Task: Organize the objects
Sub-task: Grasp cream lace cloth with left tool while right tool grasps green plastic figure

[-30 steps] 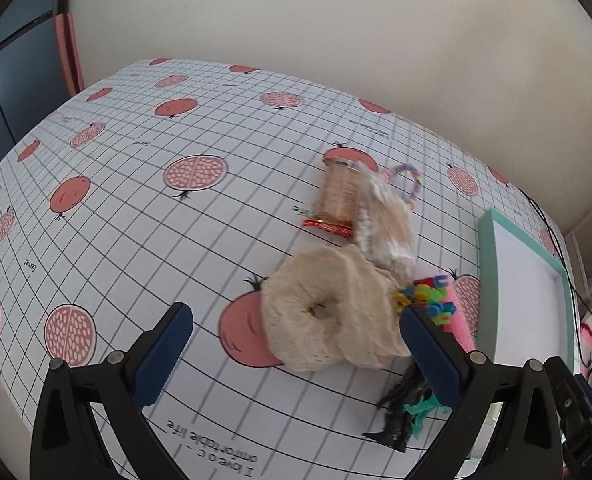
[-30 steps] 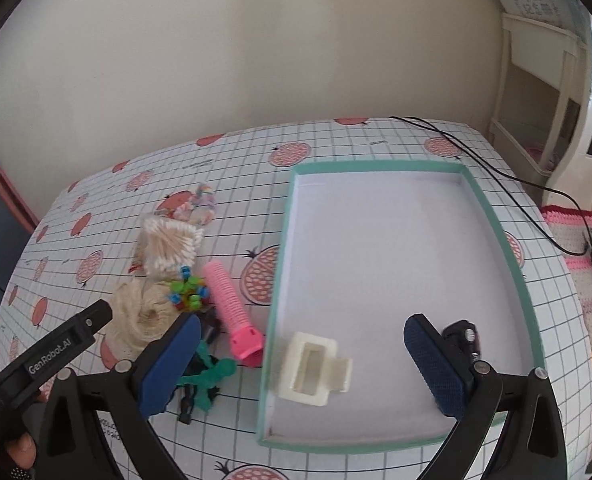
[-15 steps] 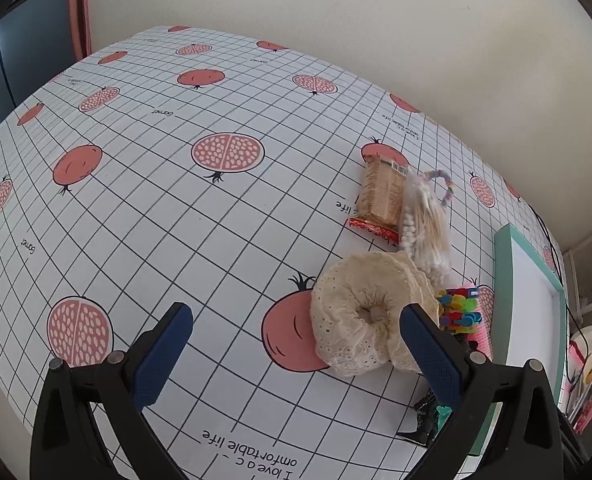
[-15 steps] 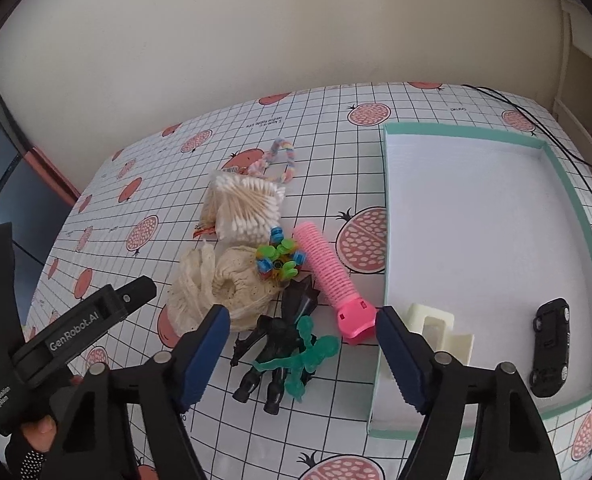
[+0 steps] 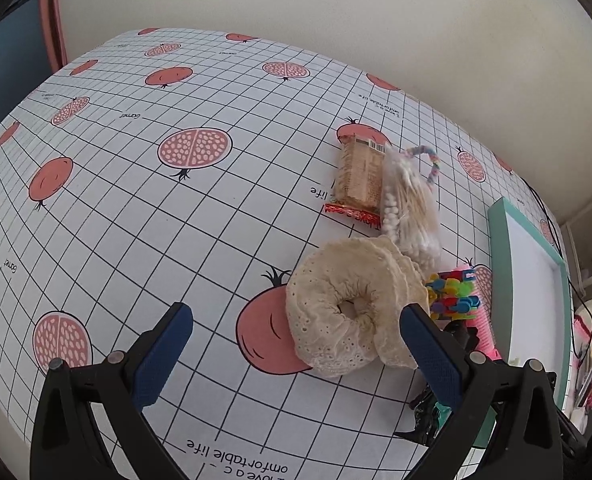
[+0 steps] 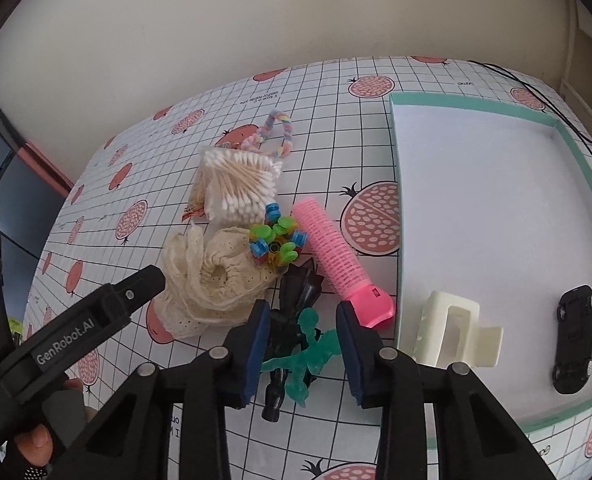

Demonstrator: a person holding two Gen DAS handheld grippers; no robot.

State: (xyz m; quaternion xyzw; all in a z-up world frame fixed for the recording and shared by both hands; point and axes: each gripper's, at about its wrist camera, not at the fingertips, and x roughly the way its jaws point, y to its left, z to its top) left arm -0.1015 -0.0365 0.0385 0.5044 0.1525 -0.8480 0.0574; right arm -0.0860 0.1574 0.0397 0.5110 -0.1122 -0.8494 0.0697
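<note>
My right gripper point(image 6: 302, 340) hangs low over a green toy figure point(image 6: 312, 352) and a black toy figure point(image 6: 291, 304), which lie between its narrowed but still open jaws. Beside them are a pink hair roller point(image 6: 336, 256), a cluster of coloured beads point(image 6: 275, 240), a cream scrunchie point(image 6: 211, 276) and a bag of cotton swabs point(image 6: 239, 184). The teal-rimmed tray point(image 6: 472, 102) on the right holds a white hair claw point(image 6: 456, 328) and a black toy car point(image 6: 574, 340). My left gripper point(image 5: 296, 344) is wide open, just short of the scrunchie point(image 5: 348, 308), with nothing in it.
A snack bar point(image 5: 358, 176) and a pastel rope ring point(image 6: 275, 132) lie behind the swab bag point(image 5: 408, 204). A black cable point(image 6: 536, 92) runs past the tray's far corner. The pomegranate-print tablecloth point(image 5: 135, 200) stretches to the left. A hand holds the left gripper's handle.
My right gripper has swung left from above the tray to the toy figures, and its jaws have narrowed. The black toy car now lies in the tray. The left gripper shifted only slightly.
</note>
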